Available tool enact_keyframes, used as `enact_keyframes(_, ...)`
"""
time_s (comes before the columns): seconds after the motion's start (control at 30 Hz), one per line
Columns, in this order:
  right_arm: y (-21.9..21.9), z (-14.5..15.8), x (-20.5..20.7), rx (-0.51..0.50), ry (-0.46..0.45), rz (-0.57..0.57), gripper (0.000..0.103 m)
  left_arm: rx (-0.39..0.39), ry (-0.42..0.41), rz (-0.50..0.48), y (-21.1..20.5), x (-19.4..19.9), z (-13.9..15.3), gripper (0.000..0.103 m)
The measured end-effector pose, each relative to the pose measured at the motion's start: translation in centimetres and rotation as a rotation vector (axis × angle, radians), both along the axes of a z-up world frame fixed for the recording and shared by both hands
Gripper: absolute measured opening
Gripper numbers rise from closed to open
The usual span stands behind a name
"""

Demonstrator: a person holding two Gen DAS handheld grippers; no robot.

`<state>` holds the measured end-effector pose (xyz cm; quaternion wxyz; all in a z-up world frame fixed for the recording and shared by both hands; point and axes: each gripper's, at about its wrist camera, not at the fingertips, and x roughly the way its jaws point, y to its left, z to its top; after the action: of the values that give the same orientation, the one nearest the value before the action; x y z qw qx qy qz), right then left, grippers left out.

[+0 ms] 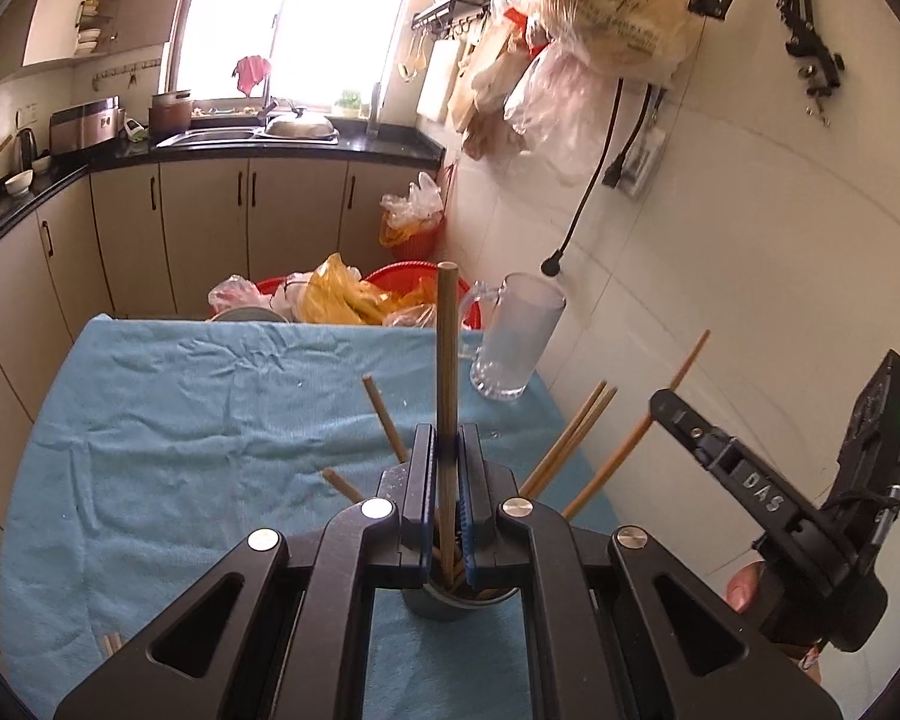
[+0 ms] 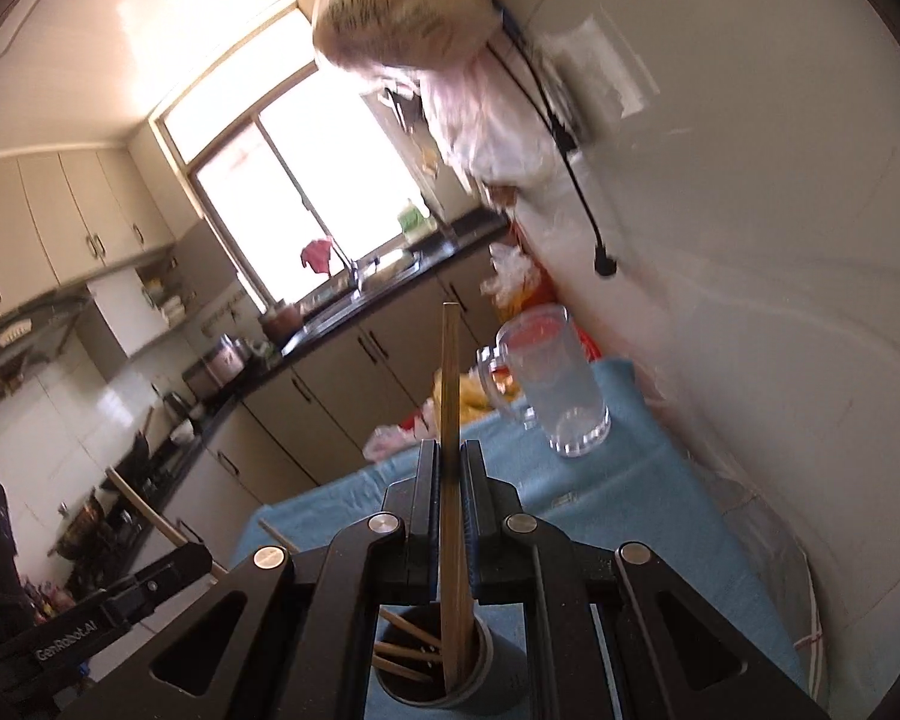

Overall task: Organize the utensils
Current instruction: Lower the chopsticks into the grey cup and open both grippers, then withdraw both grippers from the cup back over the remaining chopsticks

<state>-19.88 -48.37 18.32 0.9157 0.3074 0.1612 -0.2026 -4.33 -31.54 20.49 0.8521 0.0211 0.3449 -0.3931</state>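
Note:
In the left wrist view my left gripper (image 1: 448, 450) is shut on one wooden chopstick (image 1: 448, 354) that stands upright above a grey cup (image 1: 444, 603). Several chopsticks (image 1: 576, 444) fan out of that cup. In the right wrist view my right gripper (image 2: 448, 462) is shut on another chopstick (image 2: 450, 384), whose lower end reaches into the same cup (image 2: 486, 666) among several others. A clear glass mug (image 1: 513, 339) stands on the blue cloth (image 1: 210, 420) at the far right, beyond both grippers.
The white wall (image 1: 750, 240) runs close along the table's right side, with a dangling plug (image 1: 551, 266) and hanging bags (image 1: 606, 30) above. A red basin (image 1: 399, 271) of plastic bags sits behind the table. A couple of chopstick ends (image 1: 111, 643) lie at the near left.

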Motion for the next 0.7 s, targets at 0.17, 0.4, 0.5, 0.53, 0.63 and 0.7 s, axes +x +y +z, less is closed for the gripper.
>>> enact_keyframes(0.17,-0.4,-1.9,1.0,0.04,0.048,0.023,0.008,0.012,0.016,0.008,0.1,0.4,-1.1,0.006)
enact_keyframes(0.4,-0.4,-0.6,-0.8,0.023,0.03,0.01,0.009,-0.016,0.003,0.006,1.4,-0.2,0.1,0.009)
enact_keyframes(0.5,0.5,0.6,-2.4,-0.02,0.021,-0.013,0.01,-0.048,-0.022,0.018,2.8,-1.2,1.2,0.026)
enact_keyframes(0.53,0.9,1.0,-3.0,-0.039,0.02,-0.018,0.012,-0.061,-0.041,0.028,3.5,-1.8,1.6,0.032)
enact_keyframes(0.63,2.8,1.5,-4.8,-0.099,0.021,-0.028,0.023,-0.09,-0.091,0.042,5.5,-3.5,2.3,0.04)
enact_keyframes(0.7,4.7,1.3,-5.7,-0.139,0.036,-0.001,0.032,-0.105,-0.121,0.057,7.3,-5.0,2.3,0.048)
